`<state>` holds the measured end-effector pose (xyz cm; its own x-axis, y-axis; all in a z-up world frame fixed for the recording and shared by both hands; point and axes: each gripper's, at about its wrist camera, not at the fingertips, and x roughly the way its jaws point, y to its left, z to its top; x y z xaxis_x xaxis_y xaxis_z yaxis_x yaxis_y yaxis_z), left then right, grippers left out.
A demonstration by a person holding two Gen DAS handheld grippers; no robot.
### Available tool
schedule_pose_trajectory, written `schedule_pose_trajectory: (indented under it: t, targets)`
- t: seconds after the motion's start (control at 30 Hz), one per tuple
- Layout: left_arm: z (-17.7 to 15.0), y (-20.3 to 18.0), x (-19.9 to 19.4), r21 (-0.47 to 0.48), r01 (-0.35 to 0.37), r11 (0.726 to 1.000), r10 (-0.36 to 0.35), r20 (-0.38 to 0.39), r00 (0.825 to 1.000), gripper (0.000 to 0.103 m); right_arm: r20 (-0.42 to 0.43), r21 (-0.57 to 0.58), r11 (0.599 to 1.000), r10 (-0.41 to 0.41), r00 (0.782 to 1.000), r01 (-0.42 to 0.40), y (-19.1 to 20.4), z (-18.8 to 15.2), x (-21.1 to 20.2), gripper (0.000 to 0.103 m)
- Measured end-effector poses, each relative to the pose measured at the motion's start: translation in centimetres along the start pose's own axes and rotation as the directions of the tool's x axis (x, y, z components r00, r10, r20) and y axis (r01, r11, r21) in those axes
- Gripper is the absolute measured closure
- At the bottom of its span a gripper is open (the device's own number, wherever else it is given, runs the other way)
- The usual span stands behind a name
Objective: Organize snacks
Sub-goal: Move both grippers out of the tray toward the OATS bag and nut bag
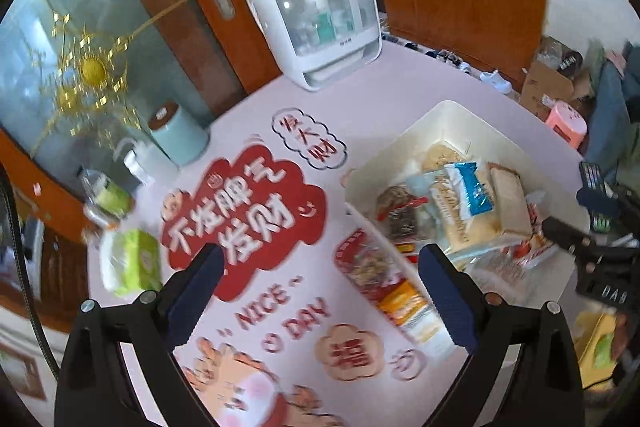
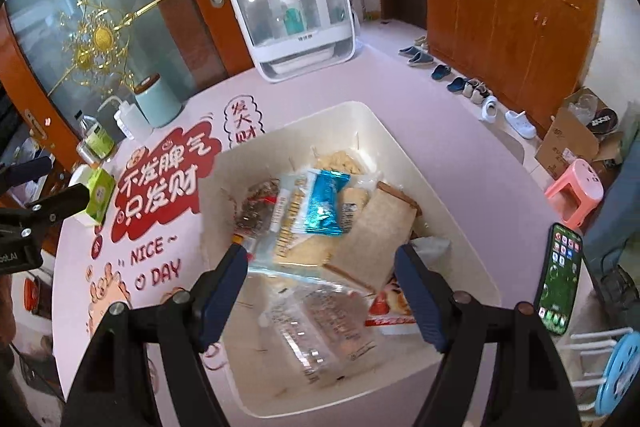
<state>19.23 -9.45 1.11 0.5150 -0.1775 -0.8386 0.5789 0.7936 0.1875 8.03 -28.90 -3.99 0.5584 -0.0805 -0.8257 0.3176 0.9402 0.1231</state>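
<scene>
The left tongs [image 1: 320, 291] are seen spread wide with nothing between them, above the tabletop [image 1: 400, 83] just beside the cream bin [image 1: 440, 109]. The right tongs [image 2: 322, 297] are likewise held apart and empty, over the near end of the bin. Inside the bin a clear wrapped pack [image 2: 320, 323] is seen nearest, then a tan flat packet [image 2: 372, 239] and a blue-labelled packet [image 2: 326, 203], with a dark snack bag [image 2: 256, 205] beside them.

The task is judged mostly done: most snacks are already gathered in the bin. One red-and-yellow snack pack [image 1: 384, 283] is seen at the bin's near wall; whether it lies inside or outside cannot be told.

Only the left view shows that pack. Only the right view shows a phone [image 2: 560, 279] beside the bin. Beyond the bin, a white cabinet [image 2: 292, 15] is seen in both.
</scene>
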Motion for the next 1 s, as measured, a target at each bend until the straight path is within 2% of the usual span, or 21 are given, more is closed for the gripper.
schedule_pose_trajectory:
  t: [0.17,0.23,0.33,0.4,0.57,0.63,0.8,1.0]
  targets:
    - [-0.9,2.5,-1.3,0.137,-0.019,0.990,0.012,0.051,0.999,0.006,0.045,0.023,1.000,0.000,0.999,-0.001,3.5,-1.1,-1.8,0.026]
    - [-1.5,3.4,-1.1,0.156,-0.017,0.988,0.008,0.056,0.998,0.006,0.065,0.021,1.000,0.007,0.998,-0.009,4.9,-1.8,-2.1,0.026]
    - [-3.0,4.9,0.3,0.132,0.012,0.991,-0.019,0.049,0.999,0.006,0.088,-0.005,1.000,-0.001,0.996,0.001,7.7,-3.6,-1.9,0.026]
    - [-4.5,5.9,1.6,0.098,0.062,0.993,-0.065,0.036,0.997,0.006,0.099,-0.030,1.000,-0.006,0.995,0.009,9.4,-4.8,-1.6,0.026]
    - [-7.4,6.6,5.3,0.068,0.128,0.989,-0.129,0.015,0.991,0.006,0.139,-0.088,0.993,-0.071,0.988,0.084,12.9,-8.6,-0.1,0.027]
    - [-8.3,6.4,6.6,0.072,0.156,0.985,-0.157,0.016,0.987,0.006,0.133,-0.102,0.991,-0.072,0.989,0.086,13.6,-10.2,1.2,0.027]
    - [-10.2,5.4,9.9,0.155,0.235,0.959,-0.238,-0.004,0.971,0.009,0.078,-0.118,0.988,-0.089,0.993,0.098,14.3,-12.6,4.4,0.042]
    - [-11.4,4.4,12.4,0.237,0.245,0.940,-0.244,-0.036,0.969,0.010,0.037,-0.127,0.980,-0.149,0.988,0.152,15.0,-13.8,7.7,0.043]
